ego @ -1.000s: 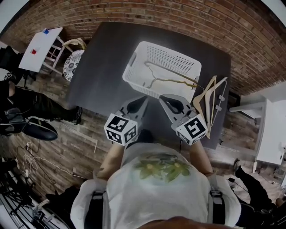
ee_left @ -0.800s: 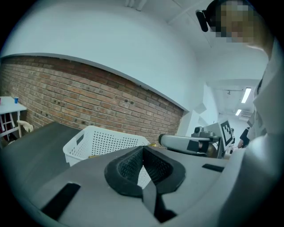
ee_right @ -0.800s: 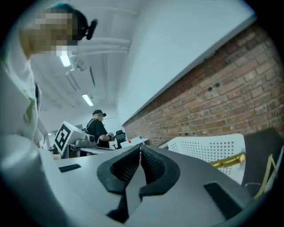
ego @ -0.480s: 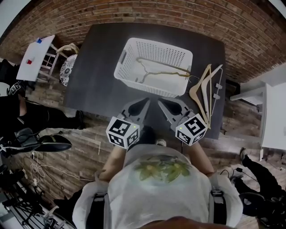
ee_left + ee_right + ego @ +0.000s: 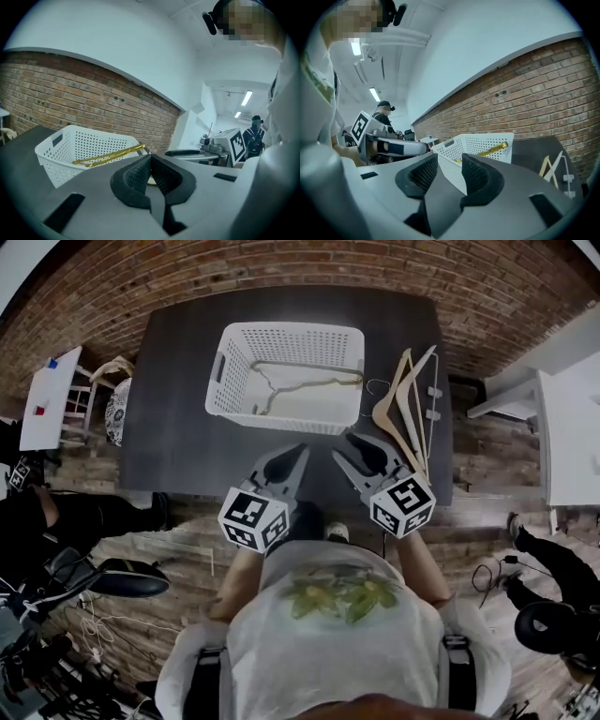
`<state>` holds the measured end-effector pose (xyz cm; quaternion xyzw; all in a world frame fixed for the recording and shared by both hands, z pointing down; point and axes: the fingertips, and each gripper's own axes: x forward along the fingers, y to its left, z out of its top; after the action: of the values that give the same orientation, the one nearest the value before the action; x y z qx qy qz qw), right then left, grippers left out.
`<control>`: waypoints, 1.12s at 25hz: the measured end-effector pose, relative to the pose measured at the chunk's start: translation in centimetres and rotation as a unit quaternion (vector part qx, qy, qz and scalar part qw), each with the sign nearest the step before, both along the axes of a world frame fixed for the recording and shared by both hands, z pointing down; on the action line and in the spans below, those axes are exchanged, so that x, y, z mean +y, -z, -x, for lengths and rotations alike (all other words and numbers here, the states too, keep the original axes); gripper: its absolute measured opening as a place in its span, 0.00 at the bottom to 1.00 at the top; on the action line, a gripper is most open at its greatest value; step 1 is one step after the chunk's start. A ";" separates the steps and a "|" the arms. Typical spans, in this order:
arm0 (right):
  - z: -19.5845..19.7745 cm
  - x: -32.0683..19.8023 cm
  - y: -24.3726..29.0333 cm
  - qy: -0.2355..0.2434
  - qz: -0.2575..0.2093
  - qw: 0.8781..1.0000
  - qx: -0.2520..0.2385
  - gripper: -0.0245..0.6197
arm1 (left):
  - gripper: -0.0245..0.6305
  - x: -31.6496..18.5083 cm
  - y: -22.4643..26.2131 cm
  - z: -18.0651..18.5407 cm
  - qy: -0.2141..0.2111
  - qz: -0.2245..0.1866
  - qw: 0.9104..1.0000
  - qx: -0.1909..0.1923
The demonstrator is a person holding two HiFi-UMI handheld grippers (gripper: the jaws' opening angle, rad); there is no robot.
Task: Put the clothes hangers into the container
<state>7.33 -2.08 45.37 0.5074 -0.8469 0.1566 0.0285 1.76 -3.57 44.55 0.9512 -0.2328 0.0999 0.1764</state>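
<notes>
A white perforated basket stands on the dark table with a gold hanger lying inside it. Two pale wooden hangers lie on the table to the basket's right. My left gripper hovers at the table's near edge, short of the basket, with its pads together and nothing in them. My right gripper is beside it, left of the wooden hangers. Its jaws have just been opening and stand apart with nothing between them. The right gripper view shows the basket and the wooden hangers ahead.
A brick wall runs behind the table. A small white table and a chair stand to the left. White furniture stands to the right. Other people's legs and shoes show on the floor at both sides.
The table and basket have shifted left in the head view. Both grippers have moved a little along the near edge. The right gripper's jaws, shut before, now stand apart.
</notes>
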 end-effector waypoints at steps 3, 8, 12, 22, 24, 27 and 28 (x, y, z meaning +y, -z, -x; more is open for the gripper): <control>-2.0 0.4 -1.4 -0.026 0.019 0.999 0.025 0.29 | 0.08 -0.1 0.3 -1.2 -0.018 0.000 1.000 0.007; -6.3 1.0 -5.0 -0.082 0.055 0.988 0.116 0.32 | 0.08 -0.3 0.1 -3.1 -0.045 0.004 0.999 0.011; -9.4 1.2 -9.1 -0.097 0.104 0.979 0.144 0.34 | 0.08 -0.2 -0.2 -4.4 -0.061 0.009 0.998 0.011; -15.2 0.4 -15.9 -0.108 0.168 0.957 0.212 0.35 | 0.08 0.3 -1.1 -6.0 -0.087 0.023 0.996 -0.008; -15.8 0.4 -17.7 -0.098 0.189 0.951 0.225 0.35 | 0.08 0.3 -1.4 -5.9 -0.087 0.026 0.996 -0.014; -16.4 0.3 -20.0 -0.082 0.230 0.942 0.231 0.35 | 0.08 0.1 -1.8 -5.9 -0.087 0.031 0.996 -0.021; -16.7 0.3 -20.8 -0.079 0.240 0.939 0.234 0.35 | 0.08 0.1 -1.9 -5.9 -0.087 0.032 0.995 -0.023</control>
<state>24.03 -1.79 66.17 0.5732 -0.7107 0.2336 0.3342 7.65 -3.47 46.48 0.9592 -0.1497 0.1444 0.1917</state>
